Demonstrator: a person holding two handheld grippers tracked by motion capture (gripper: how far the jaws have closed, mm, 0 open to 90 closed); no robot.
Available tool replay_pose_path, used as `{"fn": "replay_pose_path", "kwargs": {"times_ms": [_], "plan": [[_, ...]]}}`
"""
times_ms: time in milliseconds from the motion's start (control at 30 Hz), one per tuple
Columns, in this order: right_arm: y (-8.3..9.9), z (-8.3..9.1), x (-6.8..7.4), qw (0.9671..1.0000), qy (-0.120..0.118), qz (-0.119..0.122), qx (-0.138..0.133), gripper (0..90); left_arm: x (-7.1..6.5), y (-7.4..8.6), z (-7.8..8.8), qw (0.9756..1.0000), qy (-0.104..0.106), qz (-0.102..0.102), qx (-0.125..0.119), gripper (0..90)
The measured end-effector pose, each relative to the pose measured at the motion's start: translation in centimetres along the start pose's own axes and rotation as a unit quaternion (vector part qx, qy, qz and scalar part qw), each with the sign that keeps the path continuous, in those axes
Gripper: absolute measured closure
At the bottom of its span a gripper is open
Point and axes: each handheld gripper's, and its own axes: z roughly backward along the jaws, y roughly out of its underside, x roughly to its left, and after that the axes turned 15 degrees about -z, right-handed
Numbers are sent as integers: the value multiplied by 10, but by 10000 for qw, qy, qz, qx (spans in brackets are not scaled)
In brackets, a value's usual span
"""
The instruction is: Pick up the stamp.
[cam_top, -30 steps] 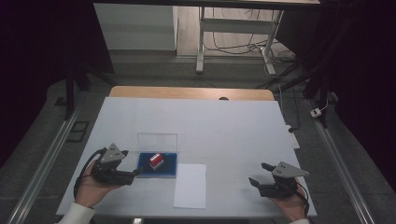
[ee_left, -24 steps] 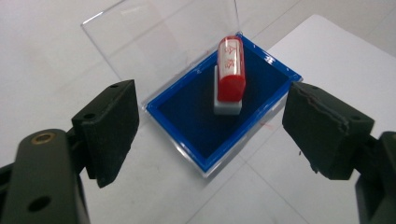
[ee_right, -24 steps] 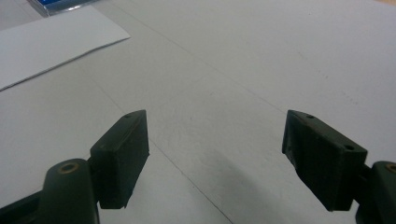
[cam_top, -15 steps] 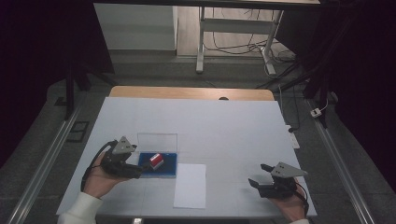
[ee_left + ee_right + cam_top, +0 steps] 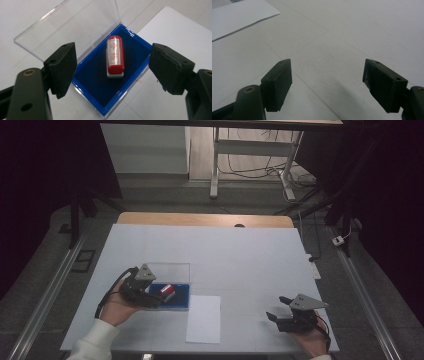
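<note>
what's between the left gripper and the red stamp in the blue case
Nothing visible. The clear lid is swung back, the red stamp lies exposed on the blue case, and the left gripper, its jaws just closing slightly, is apart from it.

Black tools (image 5: 156,296) — seemingly white sleeve (image 5: 95,344).

The left gripper (image 5: 150,295) now sits farther up the counter (image 5: 240,255) than a second ago, right at the open blue case (image 5: 100,75). Its jaws have just been closing a little, yet stand wide either side of the red stamp (image 5: 115,56), not touching it.
</note>
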Motion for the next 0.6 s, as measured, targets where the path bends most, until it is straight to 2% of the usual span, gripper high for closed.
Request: {"fn": "replay_pose_path", "kwargs": {"times_ms": [333, 600], "plan": [[1, -1, 0, 10000, 28, 17, 60, 233, 1, -8, -17, 9998, 80, 32, 199, 265], [2, -1, -1, 10000, 22, -4, 91, 236, 4, -10, -25, 9991, 220, 62, 350, 387]]}}
